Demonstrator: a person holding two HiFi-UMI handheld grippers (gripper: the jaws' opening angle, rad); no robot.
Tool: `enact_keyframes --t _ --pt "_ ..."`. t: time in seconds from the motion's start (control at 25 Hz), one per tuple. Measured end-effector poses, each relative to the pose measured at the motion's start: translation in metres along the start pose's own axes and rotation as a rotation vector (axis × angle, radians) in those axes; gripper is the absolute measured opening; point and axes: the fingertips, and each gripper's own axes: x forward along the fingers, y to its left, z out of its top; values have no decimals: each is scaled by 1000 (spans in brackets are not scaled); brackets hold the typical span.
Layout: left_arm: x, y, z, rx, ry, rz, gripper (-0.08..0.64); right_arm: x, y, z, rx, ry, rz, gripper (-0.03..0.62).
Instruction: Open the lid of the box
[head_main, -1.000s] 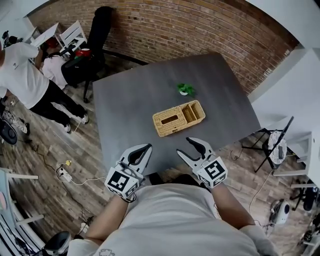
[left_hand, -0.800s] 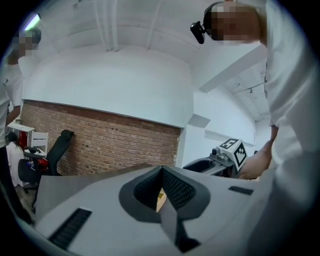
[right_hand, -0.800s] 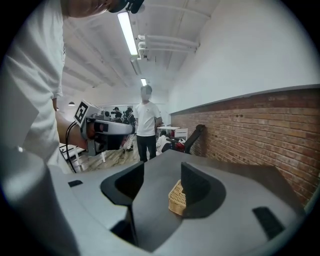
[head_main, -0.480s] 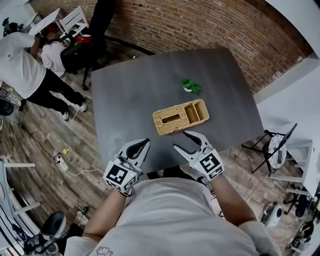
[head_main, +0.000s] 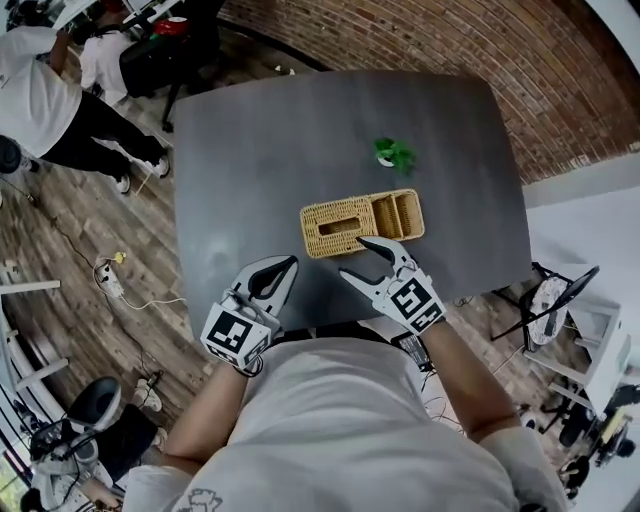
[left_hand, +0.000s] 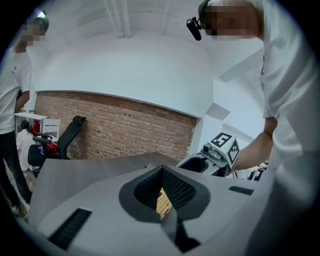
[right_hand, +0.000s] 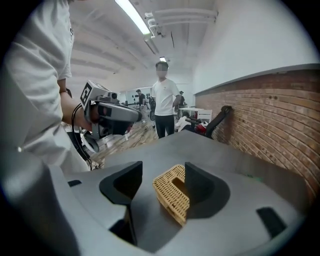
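One wicker box (head_main: 360, 224), lid (head_main: 335, 228) down, sits just ahead of right tool (head_main: 352, 255), whose empty jaws are opening wide toward its near end; risk: light box likely skids on the one worktop (head_main: 260, 150) if jaws catch wall not lid, since left tool (head_main: 290, 266), pinched together and empty, braces nothing; two tools, one plant (head_main: 395, 153) beyond.

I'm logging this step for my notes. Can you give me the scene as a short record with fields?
Surface: grey table
Box: wicker box, mid-table, lid down
Other: small green plant beyond the box
Left tool: shut, empty, at the near table edge
Right tool: jaws opening, box ahead between them, not gripped
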Motion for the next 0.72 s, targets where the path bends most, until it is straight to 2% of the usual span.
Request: enact_keyframes --t 0.24,0.4,0.72 --pt "17 19 -21 -62 36 53 11 27 -11 -29 -11 101 114 279" --pt "28 31 -39 -75 70 70 11 45 -17 -51 -43 170 175 291" --pt "41 54 -62 -93 96 107 11 72 -8 -85 -283 305 264 298"
